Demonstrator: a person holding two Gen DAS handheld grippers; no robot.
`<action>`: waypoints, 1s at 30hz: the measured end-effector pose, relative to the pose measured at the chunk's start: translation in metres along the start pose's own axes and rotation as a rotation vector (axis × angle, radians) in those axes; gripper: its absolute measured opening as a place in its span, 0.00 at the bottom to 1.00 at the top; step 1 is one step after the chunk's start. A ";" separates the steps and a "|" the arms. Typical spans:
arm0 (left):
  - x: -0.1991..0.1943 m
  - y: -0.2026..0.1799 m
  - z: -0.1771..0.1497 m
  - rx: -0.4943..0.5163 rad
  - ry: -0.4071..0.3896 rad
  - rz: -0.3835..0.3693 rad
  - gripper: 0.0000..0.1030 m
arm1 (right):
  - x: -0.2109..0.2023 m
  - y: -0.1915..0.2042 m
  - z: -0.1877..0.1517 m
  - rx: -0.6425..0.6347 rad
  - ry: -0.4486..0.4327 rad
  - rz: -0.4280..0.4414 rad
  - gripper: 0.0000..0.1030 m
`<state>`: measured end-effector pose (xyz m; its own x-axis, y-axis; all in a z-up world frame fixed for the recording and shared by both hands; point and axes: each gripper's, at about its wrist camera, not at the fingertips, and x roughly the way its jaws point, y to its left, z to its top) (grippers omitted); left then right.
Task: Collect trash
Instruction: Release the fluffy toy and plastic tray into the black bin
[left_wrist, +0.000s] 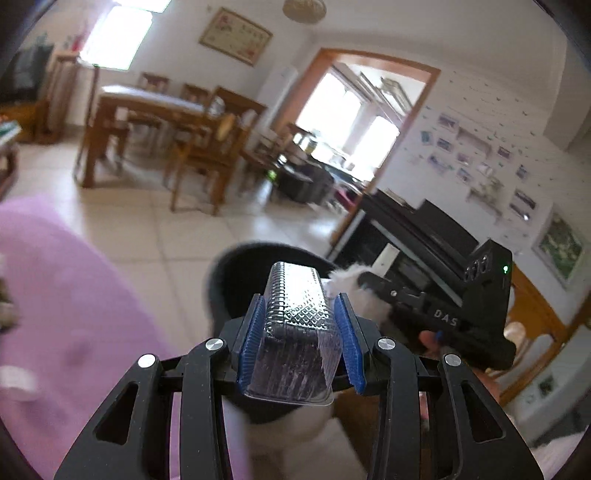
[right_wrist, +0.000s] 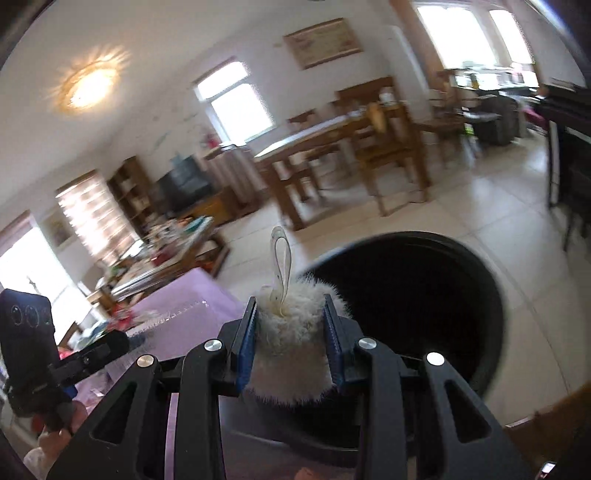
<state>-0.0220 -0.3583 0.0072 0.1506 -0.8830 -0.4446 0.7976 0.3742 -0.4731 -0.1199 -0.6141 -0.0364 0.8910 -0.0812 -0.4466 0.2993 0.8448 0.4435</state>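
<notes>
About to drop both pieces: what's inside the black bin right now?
Inside the black bin only dark wall shows. Its bottom is lost in shadow, and the fluffy white piece in the right claw covers the near side.

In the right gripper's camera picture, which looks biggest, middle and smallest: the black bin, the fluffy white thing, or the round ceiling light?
1. Black bin, biggest.
2. Fluffy white thing, clamped in the right hand-held gripper. It sits nearest the camera, so it looks bigger than it is.
3. Ceiling light, smallest, and far away.

1 bin (right_wrist: 406, 295), 2 trash pcs.
</notes>
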 end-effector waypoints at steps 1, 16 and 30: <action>0.014 0.000 -0.003 -0.004 0.015 -0.007 0.38 | 0.000 -0.010 -0.001 0.010 0.000 -0.025 0.32; 0.107 -0.004 -0.022 -0.012 0.150 0.072 0.71 | 0.006 -0.061 -0.021 0.044 0.035 -0.086 0.40; -0.017 0.001 -0.030 0.006 0.016 0.146 0.83 | 0.001 -0.011 -0.021 -0.053 0.024 -0.035 0.58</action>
<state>-0.0418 -0.3346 -0.0089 0.2560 -0.8144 -0.5208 0.7712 0.4969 -0.3979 -0.1297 -0.6125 -0.0586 0.8716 -0.0990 -0.4801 0.3112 0.8685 0.3859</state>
